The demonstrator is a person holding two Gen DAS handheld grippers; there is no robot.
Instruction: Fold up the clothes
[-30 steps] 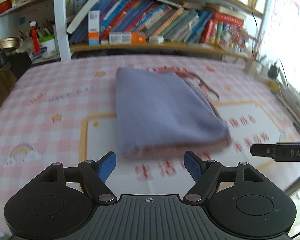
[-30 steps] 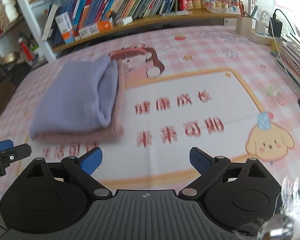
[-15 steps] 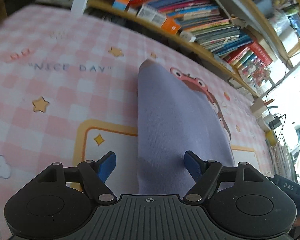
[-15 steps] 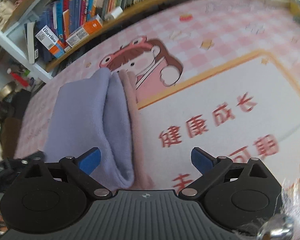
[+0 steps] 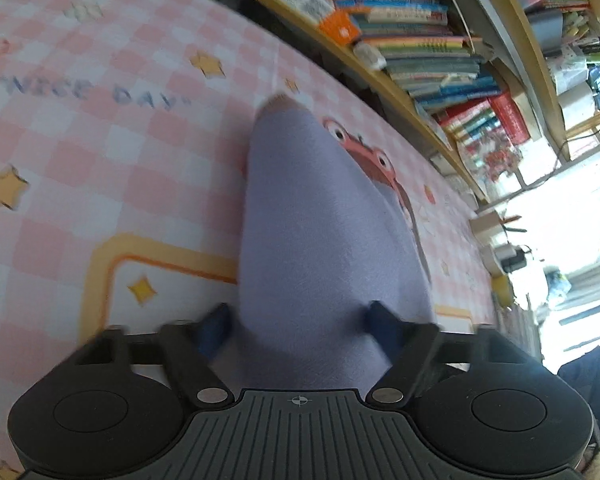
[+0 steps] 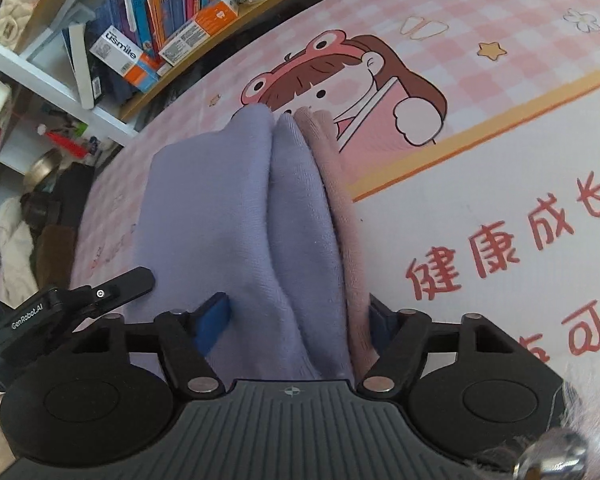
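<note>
A folded lilac garment with a dusty-pink layer underneath lies on the pink checked table cover. My left gripper is open, its blue fingers either side of the garment's near end. In the right wrist view the folded garment shows its stacked lilac and pink edges. My right gripper is open and straddles that near end. The left gripper's body shows at the left of the right wrist view.
A bookshelf full of books runs along the table's far edge. Boxes and books fill the shelf behind the garment. A cartoon print and red characters cover the cloth to the right. Cups and cables stand at the far right.
Both grippers have moved forward and down onto the garment's near end. Their fingers now flank the fabric, which fills more of each view. The jaws stayed open.
</note>
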